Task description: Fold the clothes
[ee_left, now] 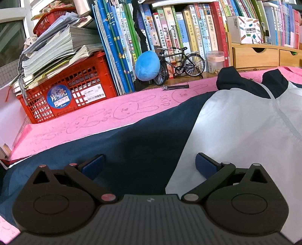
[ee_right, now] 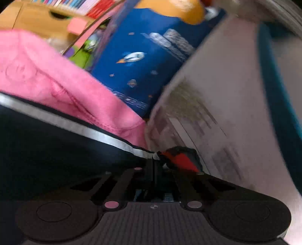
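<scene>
Navy-and-white zip jacket (ee_left: pixel 217 120) spread on pink rabbit-print towel (ee_left: pixel 98 116). My left gripper (ee_left: pixel 149 165) spread wide above it; right gripper (ee_right: pixel 153 160) pinching its white-trimmed hem (blurred). Judgement: carry hem level, avoid bunching.

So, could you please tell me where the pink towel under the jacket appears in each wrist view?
Left wrist view: the pink towel runs as a band from lower left to upper right, behind the jacket.
Right wrist view: it fills the upper left, blurred, above the jacket's white edge stripe.
Shared landmark: the wooden drawer box.
</scene>
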{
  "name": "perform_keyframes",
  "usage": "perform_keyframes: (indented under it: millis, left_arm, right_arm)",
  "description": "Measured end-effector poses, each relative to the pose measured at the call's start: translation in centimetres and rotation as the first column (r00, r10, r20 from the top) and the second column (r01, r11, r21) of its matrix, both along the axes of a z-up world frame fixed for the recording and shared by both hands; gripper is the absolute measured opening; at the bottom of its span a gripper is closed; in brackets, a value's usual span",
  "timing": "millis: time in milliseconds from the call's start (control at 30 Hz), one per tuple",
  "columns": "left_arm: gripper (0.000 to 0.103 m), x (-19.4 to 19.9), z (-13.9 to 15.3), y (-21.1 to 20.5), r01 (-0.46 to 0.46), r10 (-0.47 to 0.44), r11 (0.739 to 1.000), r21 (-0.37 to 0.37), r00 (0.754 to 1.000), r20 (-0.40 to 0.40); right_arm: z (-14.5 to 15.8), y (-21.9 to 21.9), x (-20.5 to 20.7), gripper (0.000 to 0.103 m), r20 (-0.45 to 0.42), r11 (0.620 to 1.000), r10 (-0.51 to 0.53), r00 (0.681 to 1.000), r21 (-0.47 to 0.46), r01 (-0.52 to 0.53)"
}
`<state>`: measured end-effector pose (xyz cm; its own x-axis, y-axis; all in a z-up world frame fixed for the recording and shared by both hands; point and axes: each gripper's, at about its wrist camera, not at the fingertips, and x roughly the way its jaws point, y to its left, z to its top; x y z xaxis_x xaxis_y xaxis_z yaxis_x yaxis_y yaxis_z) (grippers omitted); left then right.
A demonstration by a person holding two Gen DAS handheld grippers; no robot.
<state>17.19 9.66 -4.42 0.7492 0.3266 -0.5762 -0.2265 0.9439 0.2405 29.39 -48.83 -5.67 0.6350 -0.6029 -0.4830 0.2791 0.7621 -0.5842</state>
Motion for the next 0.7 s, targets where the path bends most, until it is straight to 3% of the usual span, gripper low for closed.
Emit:
perform_keyframes:
  millis: [67,133,233,267,300,367,433,567,700]
  left_arm:
    - [0.103,0.0,0.0,0.0,0.000,0.000,1.000,-0.003,1.000,0.000]
    - [0.103,0.0,0.0,0.1,0.000,0.000,1.000,-0.007,1.000,-0.001]
    - [0.103,0.0,0.0,0.1,0.000,0.000,1.000,-0.005,1.000,0.000]
    - [0.103,0.0,0.0,0.0,0.000,0.000,1.000,-0.004,1.000,0.000]
    - [0.103,0.0,0.0,0.0,-0.001,0.001,1.000,-0.004,1.000,0.000]
    - [0.103,0.0,0.0,0.1,-0.001,0.001,1.000,-0.006,1.000,0.000]
    - [0.103,0.0,0.0,0.1,-0.001,0.001,1.000,-0.008,1.000,-0.001]
    - [0.103,0.0,0.0,0.1,-0.002,0.002,1.000,-0.007,1.000,-0.001]
    - [0.103,0.0,0.1,0.2,-0.002,0.002,1.000,-0.012,1.000,-0.001]
  right_arm:
    - [0.0,0.1,0.1,0.004,0.002,1.000,0.000,1.000,-0.004,0.000]
    - [1.3,0.4,-1.2,0.010,0.067,0.996,-0.014,0.998,0.092,0.008]
    - [3.8,1.5,-4.0,0.051,0.183,0.968,0.006,0.983,0.244,-0.052]
    - [4.6,2.3,-5.2,0.079,0.215,0.958,0.040,0.976,0.268,-0.099]
    - [5.5,3.1,-6.4,0.092,0.247,0.946,0.073,0.966,0.290,-0.146]
    - [6.8,4.8,-8.5,0.093,0.297,0.904,0.147,0.944,0.347,-0.250]
    - [7.8,6.8,-10.3,0.092,0.335,0.838,0.226,0.915,0.412,-0.358]
    - [8.8,13.4,-12.3,0.092,0.350,0.666,0.386,0.854,0.534,-0.520]
    - [8.2,22.8,-13.4,0.093,0.303,0.482,0.601,0.740,0.601,-0.638]
